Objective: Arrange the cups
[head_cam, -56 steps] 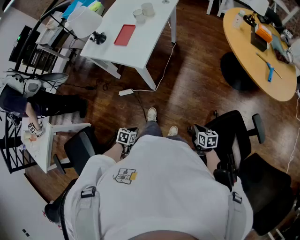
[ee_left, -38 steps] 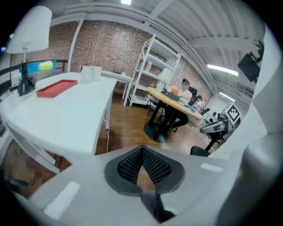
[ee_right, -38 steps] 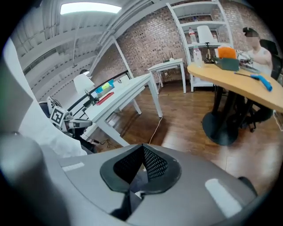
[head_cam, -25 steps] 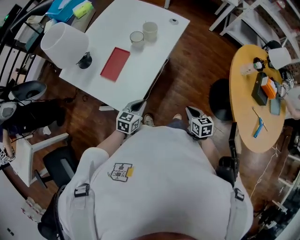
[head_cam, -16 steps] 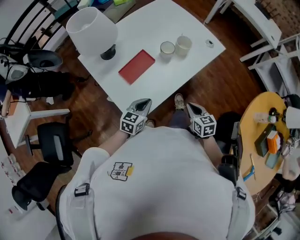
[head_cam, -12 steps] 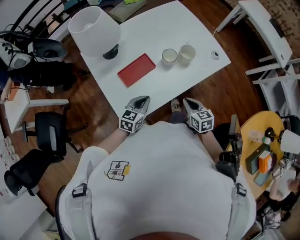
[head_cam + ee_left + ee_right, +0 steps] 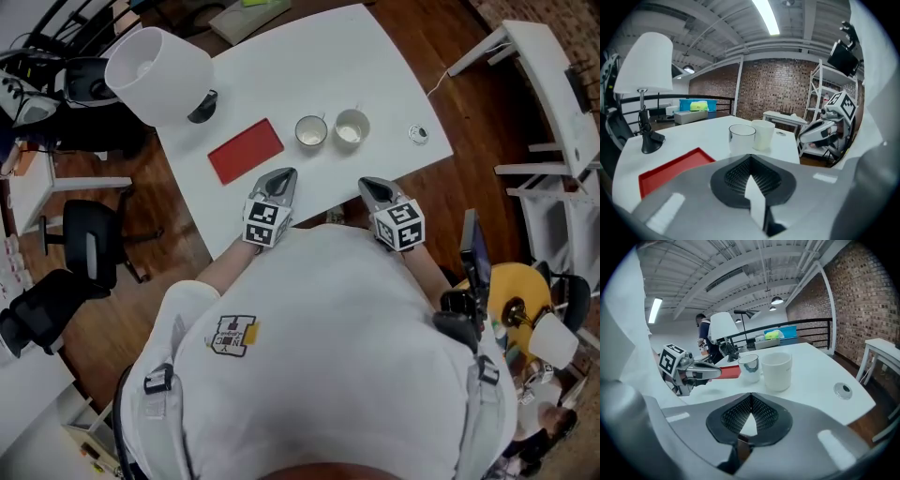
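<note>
Two cups stand side by side on the white table: a clear glass cup on the left and a white cup on the right. A flat red tray lies left of them. My left gripper hovers at the table's near edge, shut and empty, short of the glass and the white cup. My right gripper is also shut and empty, just in front of the white cup and apart from it; the glass shows beside it.
A white-shaded desk lamp stands at the table's far left corner. A small round disc lies right of the cups. Black office chairs stand on the wooden floor at left, and a white bench at right.
The person has walked up to the white table. Both grippers, earlier over the floor short of it, now reach its near edge in front of the cups. Both have stayed shut.
</note>
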`<state>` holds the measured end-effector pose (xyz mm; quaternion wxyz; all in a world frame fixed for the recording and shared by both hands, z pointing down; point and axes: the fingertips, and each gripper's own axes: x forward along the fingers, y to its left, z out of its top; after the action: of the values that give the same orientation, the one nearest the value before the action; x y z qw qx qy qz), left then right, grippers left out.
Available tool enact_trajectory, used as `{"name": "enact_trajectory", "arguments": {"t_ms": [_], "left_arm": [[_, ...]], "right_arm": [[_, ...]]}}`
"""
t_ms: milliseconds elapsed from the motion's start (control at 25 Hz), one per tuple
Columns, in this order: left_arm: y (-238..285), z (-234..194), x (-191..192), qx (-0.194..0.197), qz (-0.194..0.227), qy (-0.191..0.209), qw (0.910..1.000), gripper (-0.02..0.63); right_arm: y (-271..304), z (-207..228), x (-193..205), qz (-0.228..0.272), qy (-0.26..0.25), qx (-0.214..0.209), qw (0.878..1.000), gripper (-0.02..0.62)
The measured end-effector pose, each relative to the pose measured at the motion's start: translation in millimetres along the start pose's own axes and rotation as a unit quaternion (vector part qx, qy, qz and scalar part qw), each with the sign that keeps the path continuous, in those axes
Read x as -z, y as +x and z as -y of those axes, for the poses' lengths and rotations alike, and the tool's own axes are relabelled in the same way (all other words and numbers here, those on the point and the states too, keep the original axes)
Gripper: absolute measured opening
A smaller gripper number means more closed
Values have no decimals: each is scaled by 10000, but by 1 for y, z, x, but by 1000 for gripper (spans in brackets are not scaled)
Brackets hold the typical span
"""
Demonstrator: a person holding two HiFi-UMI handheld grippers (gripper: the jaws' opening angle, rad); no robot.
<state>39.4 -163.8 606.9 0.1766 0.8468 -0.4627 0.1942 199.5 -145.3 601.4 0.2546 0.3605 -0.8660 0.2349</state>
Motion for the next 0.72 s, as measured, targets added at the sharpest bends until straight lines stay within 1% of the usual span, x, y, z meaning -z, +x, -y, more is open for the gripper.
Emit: {"name": "enact_trajectory", "arguments": {"t_ms": [120, 200, 240, 280, 320, 360, 400, 440, 480, 560, 600, 720], "left_arm": [[23, -7, -6, -406, 22, 341, 9986, 2], [33, -14, -11, -643, 76, 380, 9972, 2], [37, -17, -14, -697, 118, 385, 9968, 2], [42, -18, -17, -695, 160, 398, 9967, 21], [47, -18, -19, -651, 198, 424, 9968, 67], [52, -17, -21, -583, 222, 467, 9970, 128], [58, -15, -22, -502, 226, 532, 9971, 205], [65, -13, -22, -419, 208, 614, 9970, 301], [71, -10, -22, -347, 179, 706, 9967, 374], [83, -7, -22, -256, 120, 871, 9958, 433], [89, -8, -24, -242, 109, 917, 9954, 447], [103, -11, -31, -284, 152, 929, 9951, 453]], "right_arm": [[-5, 19, -2, -23, -94, -33, 9999, 0], [-9, 31, -3, -23, -129, -51, 9999, 0], [-11, 36, -4, -13, -131, -59, 9999, 0], [-12, 41, -4, 0, -126, -64, 9999, 0], [-13, 46, -5, 9, -116, -68, 9999, 0], [-14, 51, -5, 14, -108, -71, 9999, 0], [-16, 55, -6, 16, -104, -74, 9999, 0], [-17, 59, -6, 18, -105, -76, 9999, 0], [-18, 62, -6, 20, -103, -77, 9999, 0], [-21, 68, -5, 15, -84, -79, 9999, 0], [-22, 71, -4, 2, -71, -81, 9999, 0], [-27, 78, 3, -54, -32, -87, 9999, 0]]}}
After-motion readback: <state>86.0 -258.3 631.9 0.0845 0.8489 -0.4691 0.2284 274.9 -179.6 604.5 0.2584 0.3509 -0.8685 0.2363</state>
